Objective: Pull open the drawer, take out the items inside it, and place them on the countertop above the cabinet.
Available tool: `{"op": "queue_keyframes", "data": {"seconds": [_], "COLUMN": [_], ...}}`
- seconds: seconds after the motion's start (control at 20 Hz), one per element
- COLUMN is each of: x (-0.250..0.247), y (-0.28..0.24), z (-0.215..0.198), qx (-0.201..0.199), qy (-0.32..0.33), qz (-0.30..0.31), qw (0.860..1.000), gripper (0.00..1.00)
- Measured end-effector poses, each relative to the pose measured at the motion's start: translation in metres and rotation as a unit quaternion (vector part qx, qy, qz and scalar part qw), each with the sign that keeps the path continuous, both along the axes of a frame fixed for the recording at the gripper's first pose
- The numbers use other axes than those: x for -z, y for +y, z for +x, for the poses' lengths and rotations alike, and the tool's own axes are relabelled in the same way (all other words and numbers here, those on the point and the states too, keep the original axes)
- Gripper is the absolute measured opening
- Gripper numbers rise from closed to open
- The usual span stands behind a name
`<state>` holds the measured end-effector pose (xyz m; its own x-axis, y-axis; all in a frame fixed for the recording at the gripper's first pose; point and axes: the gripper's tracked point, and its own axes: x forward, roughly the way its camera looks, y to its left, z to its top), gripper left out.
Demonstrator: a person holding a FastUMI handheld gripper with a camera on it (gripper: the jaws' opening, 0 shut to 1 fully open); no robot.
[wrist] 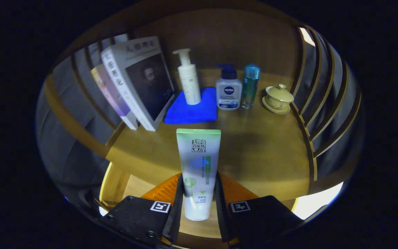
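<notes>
My gripper (199, 197) is shut on a white and green tube (199, 162), both fingers pressing its lower part. The tube stands upright between the fingers, its flat crimped end up, held above the front of the wooden countertop (261, 152). Below the countertop's front edge, behind the fingers, the light wood of the open drawer (130, 188) shows to the left.
At the back of the countertop stand a white pump bottle (189, 81) on a folded blue cloth (193, 109), a white bottle with a dark cap (229, 90), a slim blue bottle (250, 86) and a lidded cup on a saucer (277, 98). Books (138, 83) lean at the left. Curved wooden rails (320, 103) bound the right side.
</notes>
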<state>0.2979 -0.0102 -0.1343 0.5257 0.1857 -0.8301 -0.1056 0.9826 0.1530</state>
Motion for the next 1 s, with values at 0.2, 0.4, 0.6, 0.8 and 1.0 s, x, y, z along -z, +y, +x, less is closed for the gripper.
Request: {"op": "queue_keyframes", "data": {"seconds": [0.2, 0.4, 0.6, 0.8, 1.0], "x": [0.019, 0.033, 0.044, 0.033, 0.009], "y": [-0.008, -0.008, -0.014, -0.012, -0.014], "z": [0.022, 0.042, 0.050, 0.053, 0.039], "qx": [0.045, 0.087, 0.101, 0.101, 0.076], "qy": [0.033, 0.055, 0.058, 0.032, -0.030], "qz": [0.033, 0.068, 0.063, 0.066, 0.018], "qw": [0.998, 0.992, 0.991, 0.992, 0.996], "gripper": [0.48, 0.48, 0.56, 0.78, 1.00]}}
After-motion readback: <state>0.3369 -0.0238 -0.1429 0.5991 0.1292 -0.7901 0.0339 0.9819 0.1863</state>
